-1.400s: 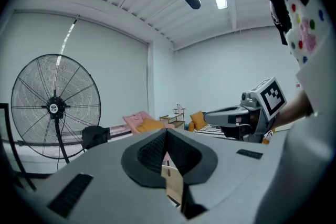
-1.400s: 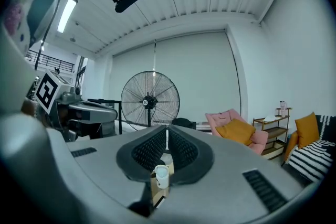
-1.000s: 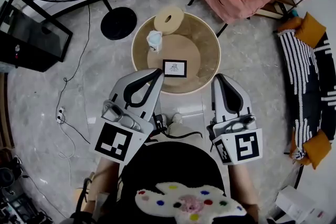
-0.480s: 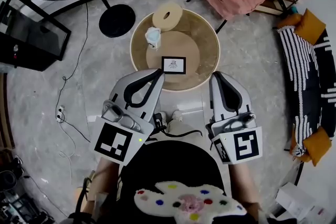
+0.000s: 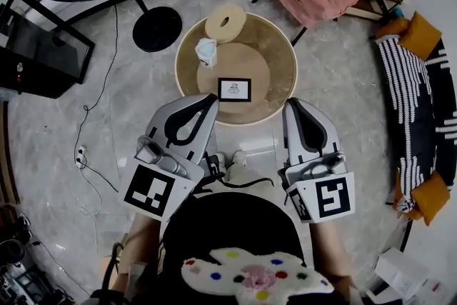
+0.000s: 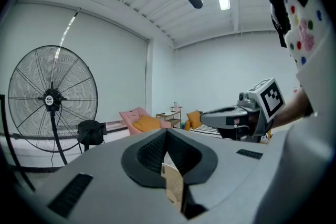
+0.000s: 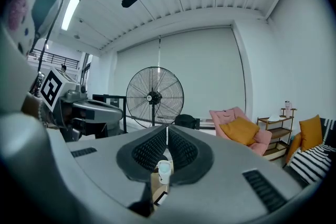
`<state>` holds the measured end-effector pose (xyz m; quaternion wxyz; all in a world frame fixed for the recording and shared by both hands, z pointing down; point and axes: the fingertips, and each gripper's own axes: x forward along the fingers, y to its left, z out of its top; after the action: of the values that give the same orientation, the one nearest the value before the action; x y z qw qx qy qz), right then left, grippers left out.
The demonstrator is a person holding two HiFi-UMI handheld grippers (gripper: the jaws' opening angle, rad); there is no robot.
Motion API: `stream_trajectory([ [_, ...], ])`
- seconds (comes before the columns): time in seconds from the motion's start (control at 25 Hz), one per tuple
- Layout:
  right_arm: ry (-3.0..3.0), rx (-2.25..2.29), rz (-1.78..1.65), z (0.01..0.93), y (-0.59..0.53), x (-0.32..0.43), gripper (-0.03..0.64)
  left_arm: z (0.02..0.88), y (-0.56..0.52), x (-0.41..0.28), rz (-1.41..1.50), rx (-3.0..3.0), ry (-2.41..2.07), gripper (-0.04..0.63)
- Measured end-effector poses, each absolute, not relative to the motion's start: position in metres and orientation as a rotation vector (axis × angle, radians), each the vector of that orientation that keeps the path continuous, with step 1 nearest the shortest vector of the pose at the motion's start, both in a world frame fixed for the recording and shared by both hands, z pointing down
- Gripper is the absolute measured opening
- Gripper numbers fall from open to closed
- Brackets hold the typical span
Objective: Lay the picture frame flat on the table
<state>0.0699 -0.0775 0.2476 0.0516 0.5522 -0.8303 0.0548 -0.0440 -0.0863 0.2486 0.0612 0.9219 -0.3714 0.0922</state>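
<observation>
Picture frame (image 5: 234, 89) sits mid-picture on the round table (image 5: 277, 46), seemingly flat (steep overhead view). Below it my left gripper (image 5: 212, 98) and right gripper (image 5: 290, 105) are closed, empty.

Right gripper (image 7: 167, 126) — jaws together — before a standing fan (image 7: 153, 97) and pink armchair (image 7: 224, 115).
</observation>
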Motion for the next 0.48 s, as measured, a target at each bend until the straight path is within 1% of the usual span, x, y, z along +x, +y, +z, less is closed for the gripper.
stream_trajectory([
  [0.48,-2.509,1.675,0.153,0.2500,-0.0781,0.0723,0.037,0.2500,-0.0881,-0.0434,0.283,2.790,-1.124,0.015],
])
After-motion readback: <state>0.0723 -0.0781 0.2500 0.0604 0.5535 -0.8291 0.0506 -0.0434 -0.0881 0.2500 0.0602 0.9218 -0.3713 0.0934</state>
